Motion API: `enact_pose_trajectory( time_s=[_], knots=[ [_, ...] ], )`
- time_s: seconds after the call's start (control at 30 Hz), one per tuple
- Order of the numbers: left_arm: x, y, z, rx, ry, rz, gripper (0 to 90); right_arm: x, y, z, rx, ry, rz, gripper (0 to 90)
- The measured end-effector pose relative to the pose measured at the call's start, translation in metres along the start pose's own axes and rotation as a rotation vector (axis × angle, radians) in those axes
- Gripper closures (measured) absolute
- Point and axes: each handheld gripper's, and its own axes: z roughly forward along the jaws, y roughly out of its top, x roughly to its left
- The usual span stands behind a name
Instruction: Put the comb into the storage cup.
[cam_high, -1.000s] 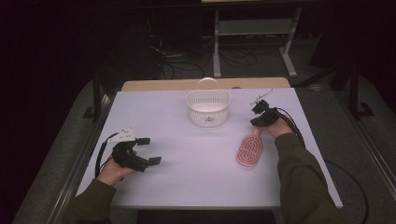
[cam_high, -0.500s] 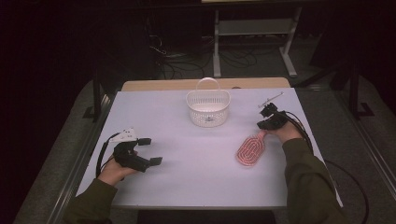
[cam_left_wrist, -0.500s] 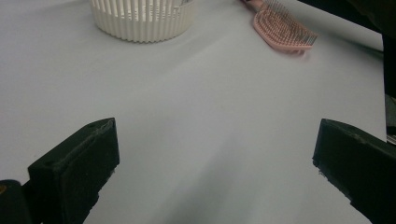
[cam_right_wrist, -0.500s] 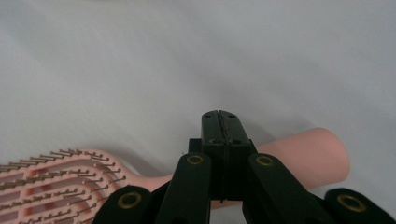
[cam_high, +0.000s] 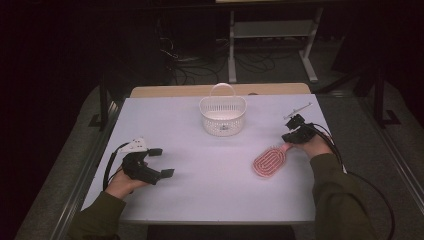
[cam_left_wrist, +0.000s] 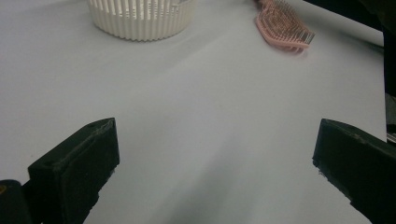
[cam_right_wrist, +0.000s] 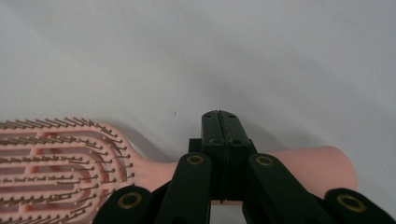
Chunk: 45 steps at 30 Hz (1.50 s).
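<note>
High view. A white table (cam_high: 215, 195) carries a white slotted basket (cam_high: 223, 116) with its handle upright, near the far edge at the middle. A pink hairbrush (cam_high: 270, 160) lies bristles-up on the right half of the table, its head toward the person and its handle slanting up toward the right gripper (cam_high: 291, 138). That gripper rests at the handle's far end, held by the person's right hand (cam_high: 316, 145). Compared with the frame one second earlier, the right hand and gripper sit farther toward the right edge of the table and farther from the basket, and the brush has shifted to the right with them; half a second earlier they were already close to the present place. The left gripper (cam_high: 161, 162), in the left hand (cam_high: 122, 183), lies at the near left of the table, well apart from brush and basket, in the same spot as in both earlier frames.

Left gripper view. The two black jaws stand wide apart with only bare table (cam_left_wrist: 210, 116) between them. Farther off are the basket (cam_left_wrist: 140, 18) and the brush head (cam_left_wrist: 282, 25).

Right gripper view. The jaws are pressed together tip to tip, directly above the brush handle (cam_right_wrist: 308, 175), which crosses beneath them; whether they pinch it cannot be told. The bristled head (cam_right_wrist: 51, 163) lies to the left.
</note>
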Motion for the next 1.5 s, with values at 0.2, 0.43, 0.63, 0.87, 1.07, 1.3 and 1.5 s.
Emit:
enact_pose_trajectory(
  time_s=[0.2, 0.43, 0.63, 0.87, 1.07, 1.3, 1.5],
  knots=[
    [0.0, 0.0, 0.0, 0.003, 0.001, -0.001, 0.1, -0.001, -0.009, -0.005, -0.006, -0.001, 0.009, 88.8],
    [-0.001, 0.0, 0.002, 0.001, -0.001, -0.002, 0.1, 0.001, -0.017, -0.01, -0.007, -0.003, 0.007, 88.8],
    [-0.001, 0.0, 0.003, 0.004, -0.005, -0.001, 0.1, 0.003, -0.024, -0.014, -0.005, -0.004, 0.004, 88.8],
    [-0.003, 0.001, 0.003, 0.001, -0.011, 0.003, 0.1, 0.007, -0.03, -0.02, 0.006, -0.004, 0.003, 88.8],
    [-0.005, 0.001, 0.004, 0.006, -0.014, 0.007, 0.1, 0.015, -0.037, -0.029, 0.01, -0.004, -0.021, 88.9],
    [-0.004, 0.002, 0.006, 0.007, -0.019, 0.007, 0.1, 0.018, -0.04, -0.031, 0.006, -0.004, -0.03, 88.9],
    [-0.004, 0.001, 0.005, 0.007, -0.019, 0.006, 0.1, 0.014, -0.042, -0.028, 0.024, -0.007, -0.018, 88.9]
  ],
)
